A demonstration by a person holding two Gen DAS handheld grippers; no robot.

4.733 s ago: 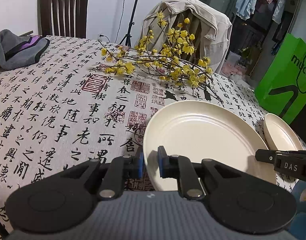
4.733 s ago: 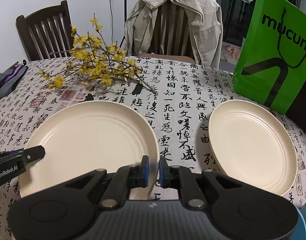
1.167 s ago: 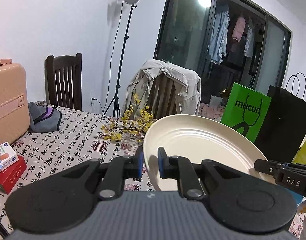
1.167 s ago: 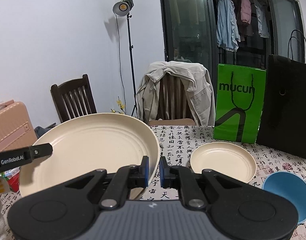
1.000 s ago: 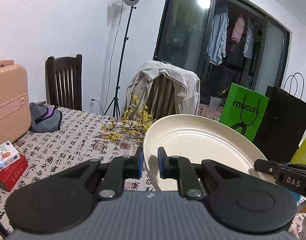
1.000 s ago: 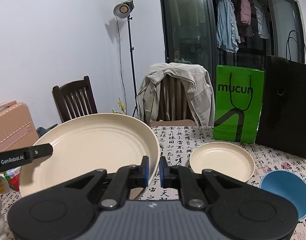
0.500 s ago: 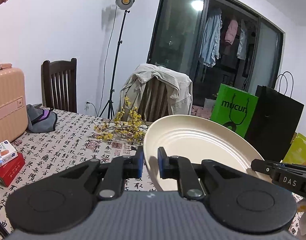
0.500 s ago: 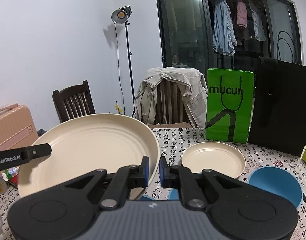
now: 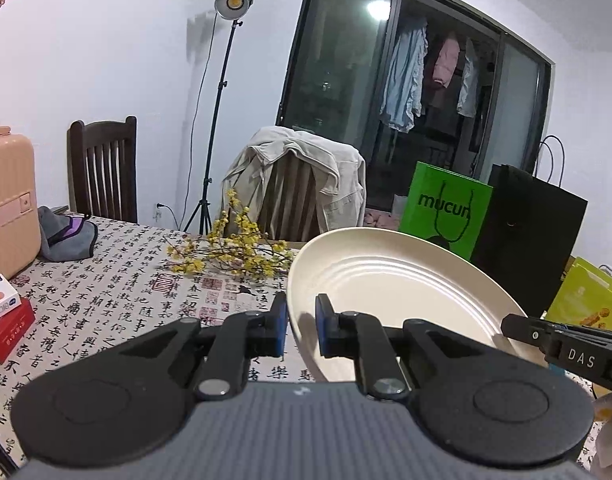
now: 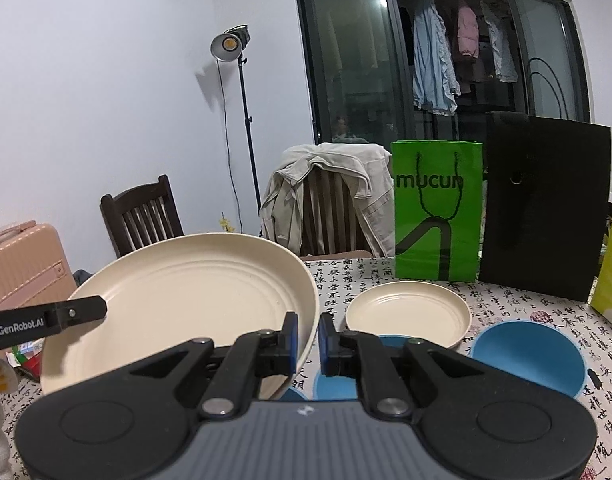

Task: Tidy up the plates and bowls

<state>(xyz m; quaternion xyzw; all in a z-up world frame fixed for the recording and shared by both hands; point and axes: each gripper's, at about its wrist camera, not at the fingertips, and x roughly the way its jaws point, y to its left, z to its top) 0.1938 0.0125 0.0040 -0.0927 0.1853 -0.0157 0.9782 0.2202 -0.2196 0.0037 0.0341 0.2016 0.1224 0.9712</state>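
Note:
A large cream plate (image 9: 390,284) is held in the air above the table by both grippers. My left gripper (image 9: 301,330) is shut on its left rim. My right gripper (image 10: 308,340) is shut on its right rim; the same plate fills the left of the right wrist view (image 10: 186,296). A smaller cream plate (image 10: 408,314) lies on the table ahead of the right gripper. A blue bowl (image 10: 530,356) sits to its right, and another blue bowl (image 10: 334,386) shows partly under the right gripper.
The table (image 9: 106,300) has a calligraphy cloth, a yellow flower branch (image 9: 234,252), a grey pouch (image 9: 66,236) and red and white boxes (image 9: 2,316). A green bag (image 10: 436,212), a black bag (image 10: 542,208) and a jacket-draped chair (image 10: 330,196) stand behind.
The large plate has been lifted off the table by both grippers and carried rightward; more blue bowls have come into the right wrist view.

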